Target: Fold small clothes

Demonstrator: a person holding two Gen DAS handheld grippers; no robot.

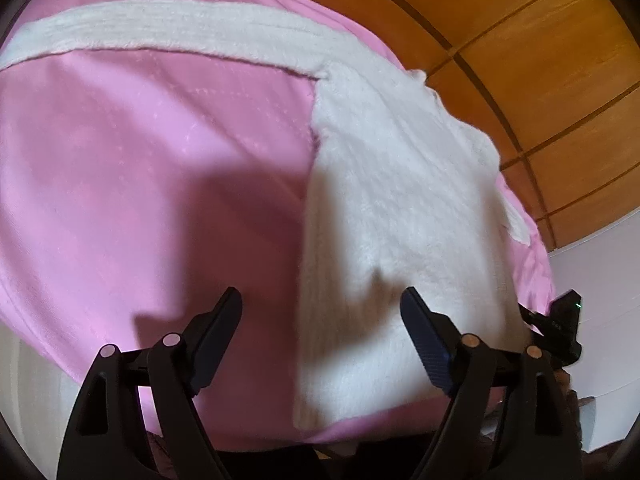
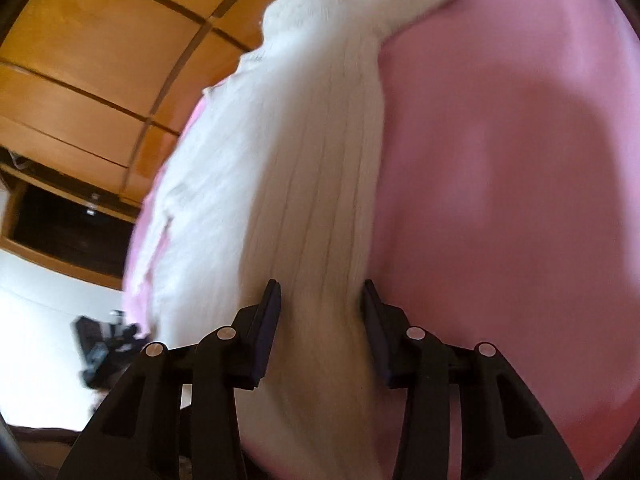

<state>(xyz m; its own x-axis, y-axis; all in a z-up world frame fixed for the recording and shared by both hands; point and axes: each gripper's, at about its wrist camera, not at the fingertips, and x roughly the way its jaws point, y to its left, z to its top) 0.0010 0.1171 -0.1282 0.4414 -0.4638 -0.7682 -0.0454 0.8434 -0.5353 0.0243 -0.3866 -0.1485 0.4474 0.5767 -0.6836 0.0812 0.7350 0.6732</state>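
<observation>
A fluffy white sweater (image 1: 384, 200) lies spread on a pink cloth (image 1: 140, 160) that covers the desk, with a wooden floor (image 1: 540, 60) beyond the far edge. The body of the garment runs lengthwise away from the person, its ribbing following that same line, and one long sleeve (image 1: 160, 32) stretches out flat across the far side of the cloth, at a right angle to the body.

The left gripper (image 1: 320, 320) hovers over the near end of the sweater with its jaws spread wide and nothing between them. One finger stands over bare pink cloth, the other over the white knit, so the left edge of the body runs roughly between them. It is released and, as far as I can judge, not touching the fabric.

The right gripper (image 2: 320, 304) sits straddling the near hem of the sweater (image 2: 304, 184). Its jaws are partly apart with the knit lying between them, yet the pads do not appear to press on it; the picture is blurred there, so I read it as unclenched rather than gripping. From this side the body stretches straight ahead along the line of the fingers, with pink cloth (image 2: 500, 160) to the right.

The right hand looks nearer to a hold on the hem. Since the long axis runs directly away from both grippers, the likely next fold would carry the near hem forward, and both hands would need the hem pinched first.
</observation>
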